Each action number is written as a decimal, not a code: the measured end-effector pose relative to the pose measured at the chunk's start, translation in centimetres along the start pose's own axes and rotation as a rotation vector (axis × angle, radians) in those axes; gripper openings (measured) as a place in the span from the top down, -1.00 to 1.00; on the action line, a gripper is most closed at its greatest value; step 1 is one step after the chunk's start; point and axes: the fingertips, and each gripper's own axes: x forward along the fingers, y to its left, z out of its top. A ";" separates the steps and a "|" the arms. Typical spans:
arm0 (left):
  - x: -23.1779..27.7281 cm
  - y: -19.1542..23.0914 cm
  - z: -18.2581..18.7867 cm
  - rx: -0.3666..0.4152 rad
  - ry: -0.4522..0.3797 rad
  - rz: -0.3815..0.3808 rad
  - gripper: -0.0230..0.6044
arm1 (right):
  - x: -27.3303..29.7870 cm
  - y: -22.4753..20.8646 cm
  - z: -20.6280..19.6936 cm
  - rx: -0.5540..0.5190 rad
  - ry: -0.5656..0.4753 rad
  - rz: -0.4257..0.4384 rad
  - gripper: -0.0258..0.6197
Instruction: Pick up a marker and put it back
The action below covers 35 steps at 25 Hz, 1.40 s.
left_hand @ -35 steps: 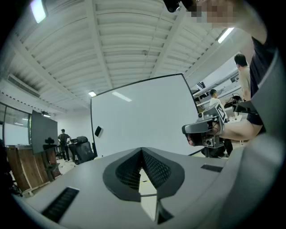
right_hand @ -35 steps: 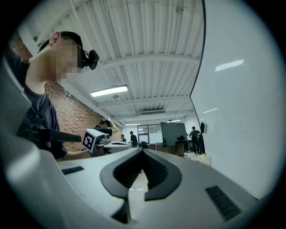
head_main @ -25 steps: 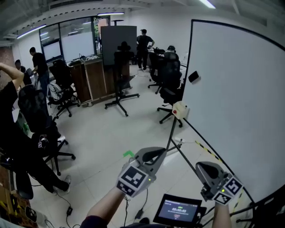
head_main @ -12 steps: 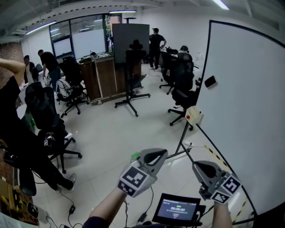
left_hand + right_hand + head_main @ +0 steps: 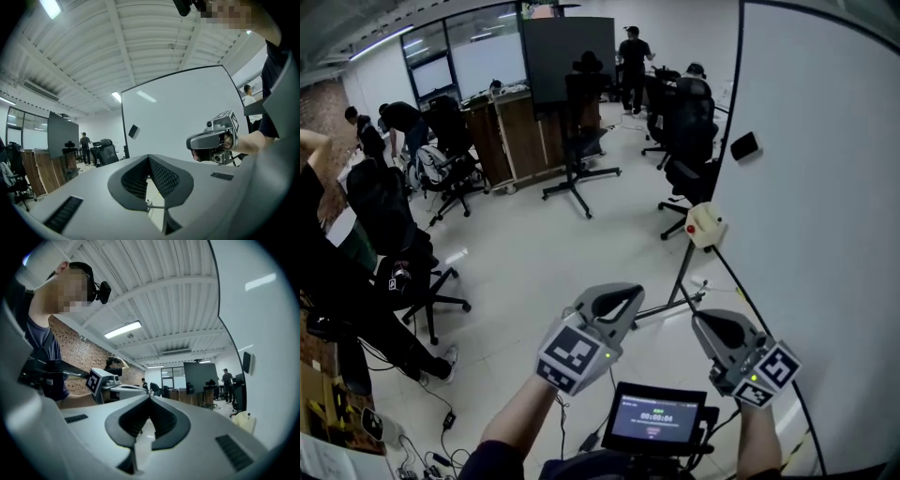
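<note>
Marker unseen; both tongs (image 5: 622, 298) (image 5: 706, 322) shut

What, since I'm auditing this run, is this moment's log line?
left gripper: shut, empty | right gripper: shut, empty | marker: not visible | whiteboard: right

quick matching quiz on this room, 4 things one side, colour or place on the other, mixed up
Things:
1. eraser
2. box
3. small screen
4. big panel

Descriptions:
a. lit, at the bottom of the head view
b. black, stuck on the whiteboard
c. dark, standing far across the room
d. beige with a red button

Pairs: 1-b, 2-d, 3-a, 4-c
</note>
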 end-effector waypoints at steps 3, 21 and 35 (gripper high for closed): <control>3.3 0.2 -0.1 -0.005 0.006 0.027 0.93 | -0.5 -3.6 -0.2 0.018 -0.009 0.024 0.89; 10.1 3.7 -0.1 -0.007 0.032 0.120 0.93 | 2.3 -11.4 -0.1 0.038 -0.017 0.134 0.89; 14.0 14.3 -2.0 -0.009 -0.038 0.028 0.93 | 11.3 -17.2 -0.6 -0.032 0.001 0.014 0.89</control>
